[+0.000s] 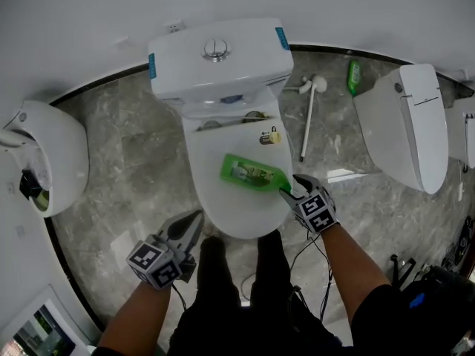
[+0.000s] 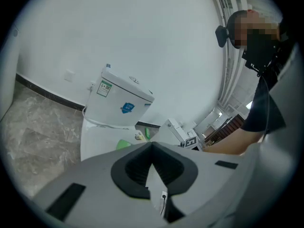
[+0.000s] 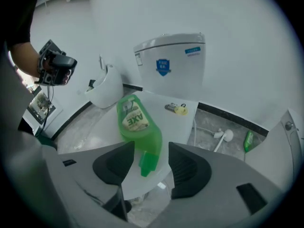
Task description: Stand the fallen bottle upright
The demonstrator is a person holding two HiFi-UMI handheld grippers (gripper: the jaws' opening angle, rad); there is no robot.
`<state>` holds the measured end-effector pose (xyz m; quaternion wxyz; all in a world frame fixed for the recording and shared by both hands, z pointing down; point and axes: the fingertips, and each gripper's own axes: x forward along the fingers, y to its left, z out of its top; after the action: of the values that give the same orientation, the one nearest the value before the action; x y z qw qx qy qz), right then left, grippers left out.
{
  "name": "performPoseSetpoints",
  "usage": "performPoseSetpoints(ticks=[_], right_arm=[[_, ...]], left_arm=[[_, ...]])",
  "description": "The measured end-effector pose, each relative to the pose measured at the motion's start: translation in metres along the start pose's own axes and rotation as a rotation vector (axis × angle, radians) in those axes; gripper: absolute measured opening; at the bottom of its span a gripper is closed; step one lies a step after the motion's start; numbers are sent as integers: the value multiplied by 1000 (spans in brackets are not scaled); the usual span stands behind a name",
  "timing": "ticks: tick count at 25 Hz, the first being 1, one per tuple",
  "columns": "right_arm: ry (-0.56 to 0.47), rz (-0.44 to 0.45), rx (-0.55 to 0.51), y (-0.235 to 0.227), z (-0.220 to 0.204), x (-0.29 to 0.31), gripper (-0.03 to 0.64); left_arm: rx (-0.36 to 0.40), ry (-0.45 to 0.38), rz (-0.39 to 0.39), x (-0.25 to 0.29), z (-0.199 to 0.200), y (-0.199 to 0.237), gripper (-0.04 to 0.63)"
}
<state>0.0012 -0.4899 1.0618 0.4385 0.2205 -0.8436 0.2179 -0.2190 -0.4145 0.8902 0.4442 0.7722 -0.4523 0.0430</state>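
The bottle (image 3: pixel 135 122) is translucent green plastic, glossy, with a smooth printed label. The toilet lid (image 1: pixel 230 213) and cistern (image 1: pixel 185 65) are smooth, glossy white. The flush button (image 1: pixel 216 49) looks like shiny metal. The floor (image 1: pixel 126 176) is polished grey marbled stone. The right gripper (image 3: pixel 151 151) is matt grey plastic, its pads (image 3: pixel 187 167) black and ribbed.
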Motion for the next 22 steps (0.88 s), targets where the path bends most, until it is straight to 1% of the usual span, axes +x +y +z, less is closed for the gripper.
performPoseSetpoints(ticks=[2,8,10,13,14,16,18,22], right_arm=[[38,-11,-14,-2,-9,16,244],[105,12,-53,2,-33,50,243],[118,13,-60,5,-35,54,210],[94,8,-58,3,-32,57,216],[86,6,-43,2,-30,57,196],[78,-10,4,-4,-25,55,179],[73,-26,27,-10,-23,53,168],[53,-34,8,-10,-8,41,167]], left_arm=[[-20,4,1,5,-7,9,21],[-27,21,3,10,-15,20,23],[-30,23,2,10,-17,22,22],[-33,22,-2,10,-17,25,22],[-36,20,-1,9,-17,26,21],[-41,19,1,8,-17,26,21],[-42,18,0,6,-16,24,22],[-37,9,-5,-1,-11,19,21]])
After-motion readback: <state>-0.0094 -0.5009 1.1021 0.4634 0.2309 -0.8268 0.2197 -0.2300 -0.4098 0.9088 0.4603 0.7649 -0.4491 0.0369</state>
